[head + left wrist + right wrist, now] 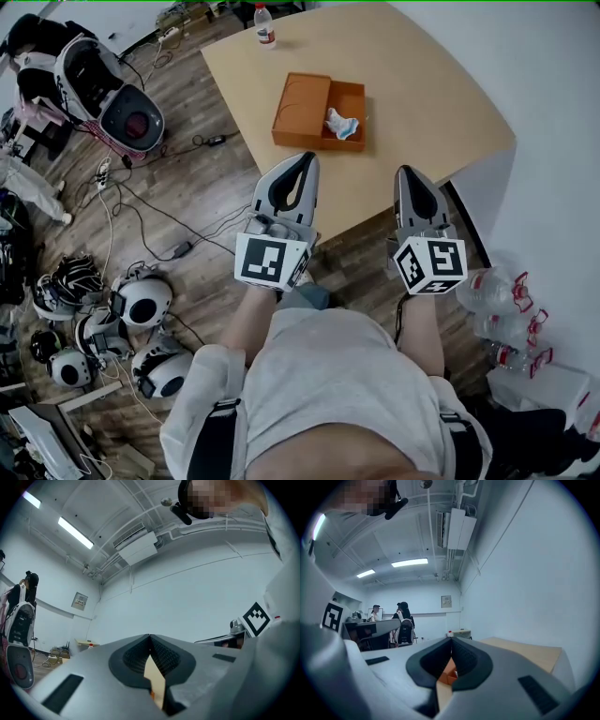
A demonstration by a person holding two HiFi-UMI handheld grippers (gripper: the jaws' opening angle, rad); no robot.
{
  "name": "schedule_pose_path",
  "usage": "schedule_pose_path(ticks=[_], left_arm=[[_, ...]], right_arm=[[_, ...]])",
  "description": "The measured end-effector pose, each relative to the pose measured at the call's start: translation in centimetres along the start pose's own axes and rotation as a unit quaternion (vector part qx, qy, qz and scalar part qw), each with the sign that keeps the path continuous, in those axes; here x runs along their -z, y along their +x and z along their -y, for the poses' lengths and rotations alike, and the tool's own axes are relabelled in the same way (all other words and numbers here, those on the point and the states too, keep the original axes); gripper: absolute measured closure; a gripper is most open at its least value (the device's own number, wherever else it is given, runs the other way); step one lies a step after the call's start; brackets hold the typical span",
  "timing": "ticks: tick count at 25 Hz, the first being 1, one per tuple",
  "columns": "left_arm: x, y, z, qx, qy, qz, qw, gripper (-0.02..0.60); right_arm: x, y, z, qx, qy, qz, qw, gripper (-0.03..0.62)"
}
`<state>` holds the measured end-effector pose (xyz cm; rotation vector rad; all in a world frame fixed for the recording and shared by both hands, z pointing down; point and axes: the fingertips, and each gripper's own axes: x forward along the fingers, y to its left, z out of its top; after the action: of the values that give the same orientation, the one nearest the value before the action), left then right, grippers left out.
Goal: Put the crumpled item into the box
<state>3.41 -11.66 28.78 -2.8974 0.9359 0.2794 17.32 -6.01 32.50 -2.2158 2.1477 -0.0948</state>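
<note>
An orange box [349, 97] stands open on the wooden table [422, 112], its lid [302, 109] lying flat to the left. A crumpled white and blue item [342, 124] lies inside the box. My left gripper [305, 161] hovers over the table's near edge, jaws together with nothing between them. My right gripper [409, 175] is beside it, also shut and empty. Both point toward the box, well short of it. Through the right gripper's jaws a sliver of the orange box [449, 674] shows.
A plastic bottle [266, 24] stands at the table's far edge. Left of the table the wooden floor holds cables [141, 202], helmets [141, 300] and other gear. Several empty bottles [506, 300] lie at the right by the wall. People [401, 620] stand far off across the room.
</note>
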Motion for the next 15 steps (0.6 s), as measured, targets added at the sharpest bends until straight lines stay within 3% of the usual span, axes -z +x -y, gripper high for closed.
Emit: schedule_pose_path(ticks=[15], left_arm=[[-1.6,-5.9,5.7,-0.008,0.005,0.002,1.0000,0.568]], right_arm=[[-0.2,-8.6,-1.3,0.000,0.001,0.008,1.000,0.583]])
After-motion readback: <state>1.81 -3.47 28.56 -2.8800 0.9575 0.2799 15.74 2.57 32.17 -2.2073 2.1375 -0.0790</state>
